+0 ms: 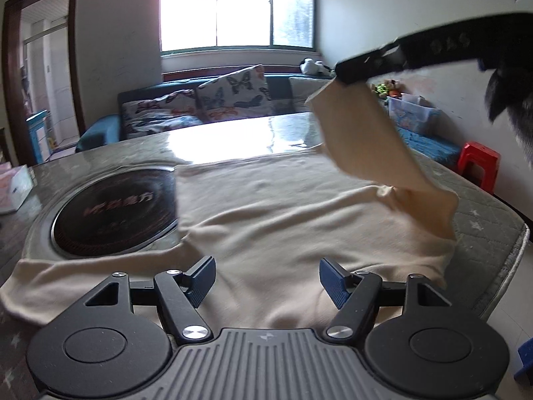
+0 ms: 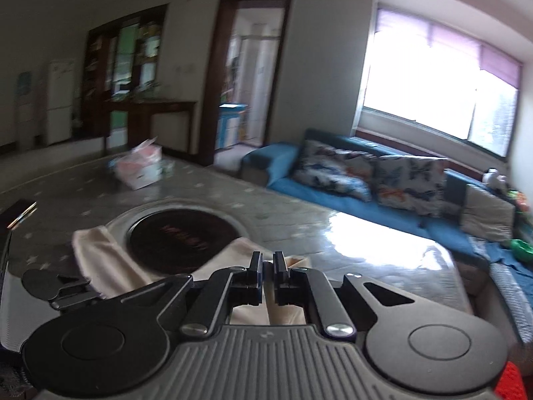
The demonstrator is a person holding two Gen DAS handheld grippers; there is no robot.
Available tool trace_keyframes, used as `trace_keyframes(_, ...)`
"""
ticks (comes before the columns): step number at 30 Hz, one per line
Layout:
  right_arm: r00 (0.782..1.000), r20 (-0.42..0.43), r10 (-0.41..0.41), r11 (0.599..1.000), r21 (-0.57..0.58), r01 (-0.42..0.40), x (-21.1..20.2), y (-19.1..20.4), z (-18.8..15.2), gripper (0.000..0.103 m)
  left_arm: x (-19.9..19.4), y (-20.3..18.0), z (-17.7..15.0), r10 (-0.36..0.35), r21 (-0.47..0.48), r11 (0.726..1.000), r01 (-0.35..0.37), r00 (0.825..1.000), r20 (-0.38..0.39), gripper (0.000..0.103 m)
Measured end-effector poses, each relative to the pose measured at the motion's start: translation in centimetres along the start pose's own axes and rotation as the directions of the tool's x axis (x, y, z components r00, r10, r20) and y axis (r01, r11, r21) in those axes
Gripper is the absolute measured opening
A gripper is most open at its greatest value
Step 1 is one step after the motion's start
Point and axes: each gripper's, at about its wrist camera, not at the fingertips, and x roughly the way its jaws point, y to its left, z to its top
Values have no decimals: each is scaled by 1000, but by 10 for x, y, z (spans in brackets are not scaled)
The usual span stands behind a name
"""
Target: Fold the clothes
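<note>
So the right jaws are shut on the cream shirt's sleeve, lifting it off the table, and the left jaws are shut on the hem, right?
Not quite: the left gripper is open, holding nothing, above the cream shirt, as the left wrist view shows. The right gripper is shut on the sleeve, lifted off the table.

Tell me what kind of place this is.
Most likely a home living and dining room: a blue sofa with butterfly-print cushions under the window, a table with a built-in round hob, and a white fridge in the far corner.
</note>
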Motion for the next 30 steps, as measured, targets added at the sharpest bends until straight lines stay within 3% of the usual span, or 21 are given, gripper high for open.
trace_keyframes(8,996,-10,87,996,16,-87,0,19,-6,10,-2,7,-5,24,-18,1000,-24,1000,-11,72)
trace_keyframes(11,998,-9,66,998,20,-66,-7,11,-6,15,0,5,-1,24,-10,1000,-25,1000,-9,72)
trace_keyframes(12,998,-11,54,998,21,-54,-10,6,-8,21,1,4,0,24,-6,1000,-24,1000,-8,71)
trace_keyframes(17,996,-90,-24,999,25,26,-20,-23,-33,36,11,0,5,19,5,1000,-19,1000,-19,68)
trace_keyframes(18,993,-115,-38,999,26,41,-23,-28,-42,43,14,0,5,19,6,1000,-19,1000,-23,66)
trace_keyframes(23,973,-214,-89,993,54,103,-35,-49,-87,54,23,0,2,27,-4,1000,-27,998,-58,55)
trace_keyframes(26,962,-253,-106,988,79,130,-40,-57,-109,55,27,-1,1,34,-2,999,-35,997,-73,48)
trace_keyframes(30,957,-272,-100,980,140,142,-40,-65,-131,55,30,-4,1,47,12,999,-46,996,-78,28)
